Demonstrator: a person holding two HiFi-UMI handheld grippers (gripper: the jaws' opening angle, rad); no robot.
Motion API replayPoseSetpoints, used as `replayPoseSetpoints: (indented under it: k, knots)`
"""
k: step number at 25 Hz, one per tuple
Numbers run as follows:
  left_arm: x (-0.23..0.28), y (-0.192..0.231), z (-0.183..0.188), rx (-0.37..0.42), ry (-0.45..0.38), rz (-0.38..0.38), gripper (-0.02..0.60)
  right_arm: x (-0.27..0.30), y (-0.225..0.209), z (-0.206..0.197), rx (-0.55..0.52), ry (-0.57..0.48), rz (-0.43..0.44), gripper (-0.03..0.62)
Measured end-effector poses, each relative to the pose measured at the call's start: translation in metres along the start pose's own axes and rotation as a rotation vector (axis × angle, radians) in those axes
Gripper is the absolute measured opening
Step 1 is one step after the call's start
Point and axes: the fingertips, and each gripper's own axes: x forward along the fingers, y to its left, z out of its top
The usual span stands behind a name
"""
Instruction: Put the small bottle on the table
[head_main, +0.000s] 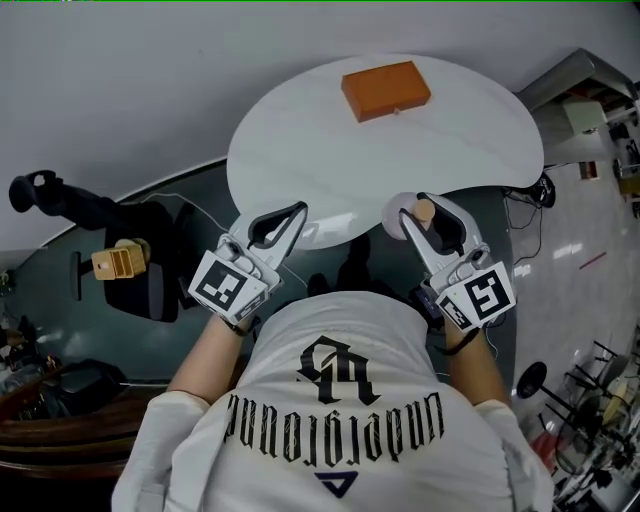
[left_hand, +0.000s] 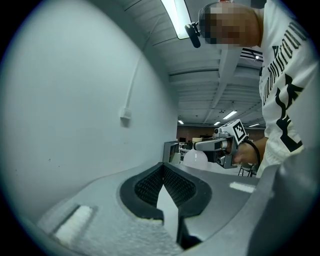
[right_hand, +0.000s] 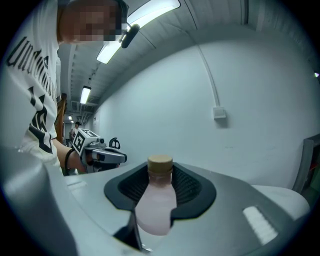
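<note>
My right gripper (head_main: 422, 210) is shut on the small bottle (head_main: 399, 212), a pale pink round-bodied bottle with a cork cap (head_main: 425, 211). It holds the bottle just at the near edge of the round white table (head_main: 300, 150). In the right gripper view the bottle (right_hand: 156, 202) stands upright between the black pads (right_hand: 187, 187), gripped at the neck below the cap. My left gripper (head_main: 297, 210) hovers at the table's near left edge, shut with nothing in it. Its tips meet in the left gripper view (left_hand: 164, 169), where the right gripper (left_hand: 220, 145) and the bottle (left_hand: 196, 157) also show.
An orange box (head_main: 385, 90) lies on the far part of the table. A black chair (head_main: 140, 285) with a yellow object (head_main: 118, 262) on it stands to the left. Cables and furniture legs crowd the floor at the right (head_main: 590, 390).
</note>
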Motion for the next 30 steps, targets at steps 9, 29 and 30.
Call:
replayPoseSetpoints:
  k: [9,29,30]
  knots:
    - [0.053,0.032,-0.008,-0.038,0.012,0.045,0.008,0.039,-0.054,-0.027,-0.004,0.074,0.067,0.14]
    - [0.145,0.087,-0.093,-0.073,0.165,0.081,0.008,0.111,-0.122,-0.117,-0.019,0.22,0.184,0.14]
    - [0.149,0.089,-0.097,-0.077,0.171,0.08,0.008,0.114,-0.124,-0.123,-0.022,0.228,0.187,0.14]
